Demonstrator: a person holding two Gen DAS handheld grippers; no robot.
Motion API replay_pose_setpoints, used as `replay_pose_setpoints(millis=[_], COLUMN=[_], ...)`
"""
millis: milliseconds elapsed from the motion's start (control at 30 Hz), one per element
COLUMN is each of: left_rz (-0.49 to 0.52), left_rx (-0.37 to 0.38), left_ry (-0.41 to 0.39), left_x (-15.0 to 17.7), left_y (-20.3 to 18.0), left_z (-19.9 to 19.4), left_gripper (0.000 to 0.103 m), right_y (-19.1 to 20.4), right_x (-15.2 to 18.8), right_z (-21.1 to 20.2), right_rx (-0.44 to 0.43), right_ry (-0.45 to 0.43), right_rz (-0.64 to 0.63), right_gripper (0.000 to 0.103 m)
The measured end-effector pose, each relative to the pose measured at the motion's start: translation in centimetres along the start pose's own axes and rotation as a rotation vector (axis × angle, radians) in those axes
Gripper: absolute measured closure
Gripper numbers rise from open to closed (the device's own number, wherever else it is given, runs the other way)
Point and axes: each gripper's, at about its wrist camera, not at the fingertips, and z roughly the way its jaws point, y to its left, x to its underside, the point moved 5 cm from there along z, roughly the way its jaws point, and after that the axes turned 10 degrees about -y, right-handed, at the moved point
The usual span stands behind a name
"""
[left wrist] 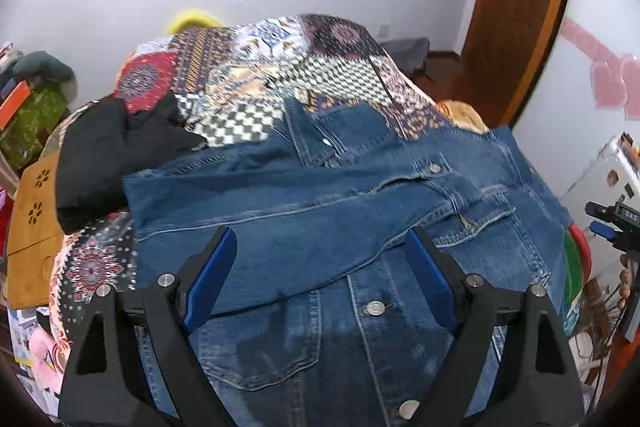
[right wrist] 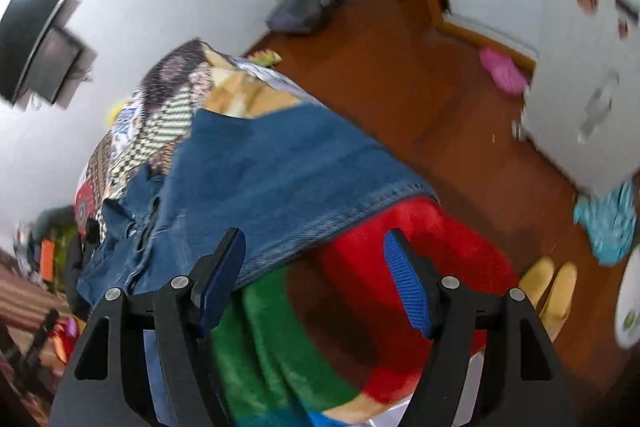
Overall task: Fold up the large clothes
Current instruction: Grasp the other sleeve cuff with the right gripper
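Left wrist view: left gripper (left wrist: 320,251) nearest, jaws wide apart, hovering over jacket (left wrist: 340,227) with nothing between the pads. Right wrist view, blurred: right gripper (right wrist: 316,267) also with jaws apart and empty, above the jacket's hem edge (right wrist: 320,231) where it hangs a little past the bed side, over a red and green blanket (right wrist: 360,287).

Handling, as a judgement: thick denim, so heavy for cloth, limp but with some stiffness at seams, placket and pockets. Not slippery, not fragile. Will keep a crease fairly well, yet thick stacked layers may spring back. Best hold probably at a doubled seam: hem corner, shoulder seam or cuff, with enough cloth taken deep between the pads; metal buttons (left wrist: 375,308) better avoided, hard and round under a pad.

Looks: mid-blue washed denim with paler worn patches, orange-yellow stitching, chest pocket (left wrist: 256,355) nearest, button row down the front. One sleeve (left wrist: 288,211) already laid across the body. Lies spread on the bed (left wrist: 256,83), on a patchwork cover. Farther left, black garment (left wrist: 104,155) just beside the jacket; beyond, white wall.
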Motion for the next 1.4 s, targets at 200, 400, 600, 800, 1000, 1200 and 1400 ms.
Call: replay_pose_setpoints(millis=[200,400,600,800,1000,1200,1400], left_rz=[-0.001,-0.031,-0.065,-0.047,-0.027,-0.037,-0.047], left_rx=[-0.010,-0.019,-0.020,-0.043,-0.058,-0.067,-0.073], left_ry=[0.055,0.098,0.119,0.103,0.084,0.067,0.037], left_x=[1.2,2.2,3.0,3.6,4.4,5.1,5.3], left_y=[-0.7,-0.1,0.5,1.0,1.9,3.1,4.1], left_z=[2.3,3.8,4.3,3.5,2.3,0.9,-0.8], left_gripper=[0.017,0.017,0.017,0.017,0.017,0.017,0.017], right_y=[-0.8,-1.0,-1.2,0.1,5.2,14.0,21.4], right_x=[-0.7,-1.3,-1.8,-2.1,-3.7,-3.7,1.0], right_z=[2.3,4.5,5.0,2.4,-1.7,-4.4,-3.8], right_rx=[-0.029,-0.042,0.003,0.073,-0.024,-0.188,-0.331], right_ry=[0.018,0.030,-0.015,-0.105,-0.214,-0.277,-0.201], right_rz=[0.066,0.088,0.100,-0.016,-0.132,-0.273,-0.415], right_gripper=[0.034,0.027,0.042,0.083,0.092,0.094,0.094])
